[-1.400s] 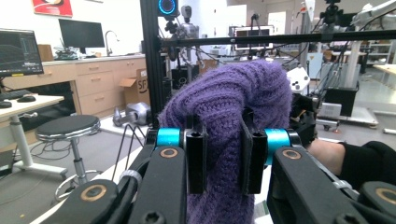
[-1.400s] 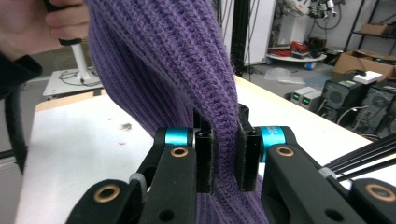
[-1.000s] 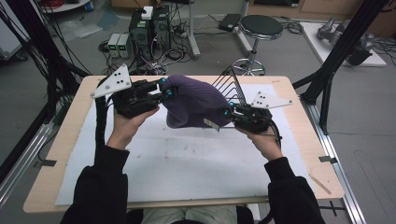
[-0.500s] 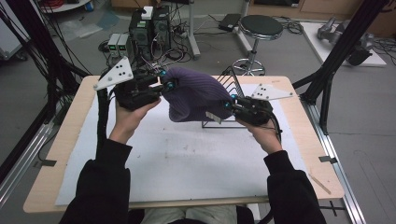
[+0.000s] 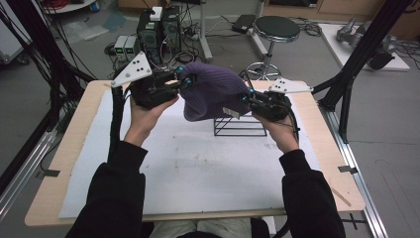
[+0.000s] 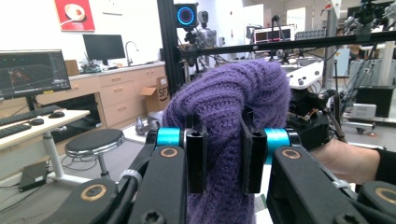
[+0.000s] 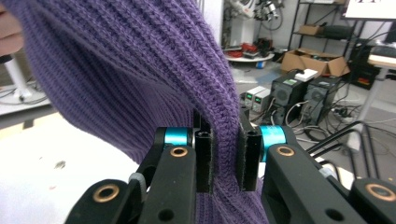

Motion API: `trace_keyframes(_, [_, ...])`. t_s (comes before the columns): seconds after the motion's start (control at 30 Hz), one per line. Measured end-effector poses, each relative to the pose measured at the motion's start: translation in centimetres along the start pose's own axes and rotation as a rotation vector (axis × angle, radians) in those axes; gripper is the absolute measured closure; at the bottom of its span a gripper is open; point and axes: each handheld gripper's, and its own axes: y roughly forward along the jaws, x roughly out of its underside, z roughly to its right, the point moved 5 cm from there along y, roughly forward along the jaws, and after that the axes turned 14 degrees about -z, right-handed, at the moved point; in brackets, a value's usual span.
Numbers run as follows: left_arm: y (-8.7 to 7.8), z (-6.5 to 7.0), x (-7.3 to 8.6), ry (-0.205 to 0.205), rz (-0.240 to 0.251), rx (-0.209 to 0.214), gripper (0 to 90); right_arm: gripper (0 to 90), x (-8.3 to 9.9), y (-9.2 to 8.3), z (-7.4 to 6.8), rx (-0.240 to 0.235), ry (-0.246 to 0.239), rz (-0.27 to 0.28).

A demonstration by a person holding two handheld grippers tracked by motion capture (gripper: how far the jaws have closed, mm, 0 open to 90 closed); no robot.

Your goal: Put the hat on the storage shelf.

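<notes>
High view: a person in dark sleeves stands at the near edge of a wooden table (image 5: 74, 144) covered with a white mat (image 5: 198, 168). Both forearms reach forward, each hand carrying a gripper. Between them hangs a purple knit beanie (image 5: 213, 94), lifted off the mat, stretched between the two tools above and partly in front of a black wire rack (image 5: 240, 126) that stands on the mat toward the far side.

Left gripper (image 5: 182, 82): at the beanie's left edge, grey three-cornered plate on top, black cable trailing down beside the forearm. Left gripper view: the two black jaws are drawn in narrow with a fold of purple knit clamped between them; the beanie bulges up above the pads. The other hand and its gripper sit just behind the fabric on the right of that view.

Right gripper (image 5: 245, 99): at the beanie's lower right edge, close over the rack's top. Right gripper view: jaws pinched on a ribbed band of the knit, fabric running up and away to the left, white mat below it.

Background, floor beyond the table: a black round stool (image 5: 277, 27), computer towers (image 5: 158, 32) with tangled cables, black frame struts at both sides.
</notes>
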Motion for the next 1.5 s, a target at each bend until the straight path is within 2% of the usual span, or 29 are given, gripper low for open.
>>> trace_keyframes(0.2, [0.3, -0.2, -1.2, 0.024, 0.020, -0.009, 76.4, 81.1, -1.3, -0.2, 0.8, 0.020, 0.015, 0.035])
trace_keyframes(0.27, [0.6, -0.3, -1.4, 0.028, 0.013, -0.008, 76.4, 81.1, -1.6, -0.3, 1.1, 0.022, 0.022, 0.042])
trace_keyframes(0.43, [1.6, -0.7, -1.6, 0.034, 0.012, -0.011, 76.4, 80.7, -2.1, -0.3, 2.1, 0.071, 0.020, 0.031])
trace_keyframes(0.53, [2.4, -0.7, -1.6, 0.044, 0.004, -0.020, 76.4, 80.4, -2.2, -0.4, 3.0, 0.078, 0.052, 0.046])
trace_keyframes(0.6, [3.0, -0.6, -1.5, 0.058, -0.006, -0.024, 76.4, 80.4, -2.0, -0.4, 3.6, 0.098, 0.056, 0.043])
trace_keyframes(0.7, [3.7, -0.5, -1.4, 0.058, -0.008, -0.011, 76.4, 80.4, -1.7, -0.4, 4.2, 0.103, 0.071, 0.025])
trace_keyframes(0.77, [4.1, -0.5, -1.4, 0.058, -0.007, -0.007, 76.4, 80.4, -1.5, -0.5, 4.3, 0.113, 0.062, 0.020])
trace_keyframes(0.93, [5.2, -0.5, -1.4, 0.054, -0.016, 0.005, 76.3, 80.4, -1.0, -1.5, 5.2, 0.134, 0.058, 0.011])
trace_keyframes(1.1, [6.5, 0.1, -1.3, 0.057, -0.028, 0.026, 76.3, 80.4, -0.1, -2.2, 5.9, 0.155, 0.077, -0.004])
trace_keyframes(1.33, [7.8, 0.6, -1.1, 0.056, -0.045, 0.048, 76.4, 80.4, 1.4, -3.1, 6.5, 0.158, 0.113, -0.005])
trace_keyframes(1.5, [8.4, 0.5, -0.8, 0.044, -0.061, 0.048, 76.4, 80.3, 2.3, -2.9, 6.7, 0.160, 0.138, -0.024])
